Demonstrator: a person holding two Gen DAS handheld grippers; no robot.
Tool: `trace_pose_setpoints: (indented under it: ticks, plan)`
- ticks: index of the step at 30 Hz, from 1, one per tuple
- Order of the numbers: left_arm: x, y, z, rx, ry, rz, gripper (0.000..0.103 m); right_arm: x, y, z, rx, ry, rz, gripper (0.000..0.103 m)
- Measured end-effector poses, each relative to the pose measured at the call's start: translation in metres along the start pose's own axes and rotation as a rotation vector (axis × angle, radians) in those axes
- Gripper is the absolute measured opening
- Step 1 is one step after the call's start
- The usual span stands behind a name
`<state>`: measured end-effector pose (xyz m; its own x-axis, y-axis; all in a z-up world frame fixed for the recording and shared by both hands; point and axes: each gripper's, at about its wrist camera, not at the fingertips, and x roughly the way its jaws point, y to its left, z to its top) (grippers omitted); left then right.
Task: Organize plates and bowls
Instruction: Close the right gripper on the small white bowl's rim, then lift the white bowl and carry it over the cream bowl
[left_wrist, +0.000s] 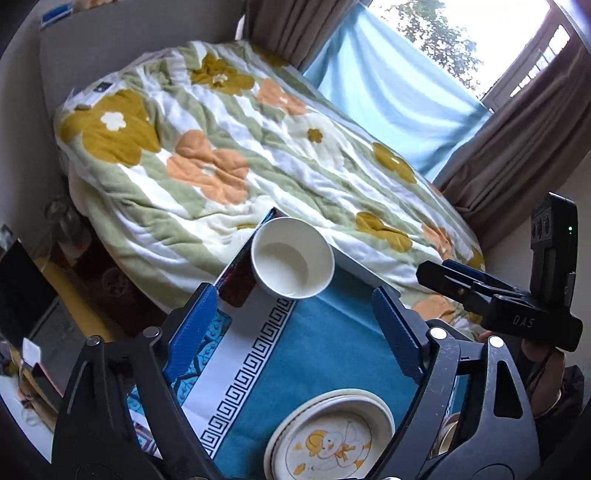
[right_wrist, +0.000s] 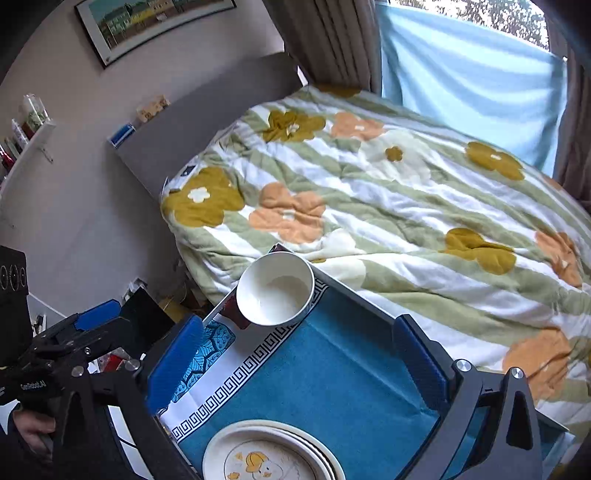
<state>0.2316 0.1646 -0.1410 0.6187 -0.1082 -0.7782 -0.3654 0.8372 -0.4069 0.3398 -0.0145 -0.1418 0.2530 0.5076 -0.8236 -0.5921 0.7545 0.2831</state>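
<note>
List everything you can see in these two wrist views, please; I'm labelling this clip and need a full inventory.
bowl: one, white, empty, far corner of the table.
plates: a stack, cream, top one with a yellow duck drawing, near edge of the table; exact count unclear.
tablecloth: one, blue with a white key-pattern border, covering the table.
bed quilt: one, green and white stripes with orange and mustard flowers, behind the table.
curtains: light blue sheet between brown drapes, at the window.
framed picture: one, on the wall.
left gripper: blue pads, open, empty.
right gripper: blue pads, open, empty.
</note>
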Motion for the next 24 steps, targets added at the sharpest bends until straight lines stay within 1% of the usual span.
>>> trace_pose_setpoints:
  ticks: [2,3,4,5,7,8,10,11,12,13,15,17,18,19,20,22,24]
  plan:
    - [0.031,0.015,0.006,-0.027,0.05,-0.011,0.079,0.038,-0.008,0.007,0.03,0.051,-0.002,0.098]
    - [0.047,0.021,0.009,-0.036,0.076,-0.018,0.075,0.054,-0.013,0.008,0.033,0.078,0.006,0.091]
    - [0.06,0.026,0.011,-0.04,0.097,-0.02,0.069,0.069,-0.017,0.01,0.047,0.101,0.009,0.082]
    - [0.073,0.03,0.013,-0.043,0.117,-0.021,0.065,0.086,-0.021,0.01,0.066,0.128,0.015,0.079]
    - [0.099,0.036,0.015,-0.051,0.162,-0.035,0.055,0.106,-0.028,0.009,0.096,0.171,0.028,0.066]
    - [0.107,0.039,0.016,-0.053,0.177,-0.039,0.053,0.114,-0.031,0.008,0.104,0.188,0.034,0.063]
    - [0.128,0.042,0.017,-0.052,0.218,-0.053,0.044,0.128,-0.033,0.008,0.116,0.214,0.035,0.051]
    - [0.134,0.043,0.017,-0.049,0.234,-0.058,0.042,0.134,-0.035,0.007,0.124,0.228,0.034,0.047]
    - [0.141,0.043,0.018,-0.045,0.247,-0.063,0.038,0.14,-0.034,0.008,0.129,0.236,0.036,0.039]
    - [0.147,0.043,0.018,-0.041,0.256,-0.068,0.035,0.144,-0.036,0.008,0.132,0.243,0.038,0.034]
    - [0.154,0.042,0.019,-0.035,0.27,-0.071,0.034,0.146,-0.038,0.007,0.141,0.248,0.035,0.034]
    - [0.158,0.042,0.019,-0.028,0.273,-0.064,0.03,0.149,-0.039,0.007,0.148,0.249,0.037,0.033]
    - [0.16,0.042,0.02,-0.02,0.275,-0.051,0.027,0.151,-0.038,0.008,0.149,0.252,0.038,0.031]
    - [0.162,0.042,0.02,-0.01,0.273,-0.035,0.02,0.153,-0.038,0.008,0.148,0.255,0.04,0.027]
    - [0.162,0.044,0.02,-0.003,0.272,-0.017,0.016,0.155,-0.038,0.008,0.148,0.258,0.041,0.025]
    - [0.163,0.048,0.021,-0.006,0.275,-0.025,0.014,0.158,-0.037,0.008,0.146,0.258,0.031,0.017]
    - [0.162,0.048,0.021,-0.001,0.275,-0.023,0.014,0.16,-0.04,0.007,0.156,0.253,0.021,0.013]
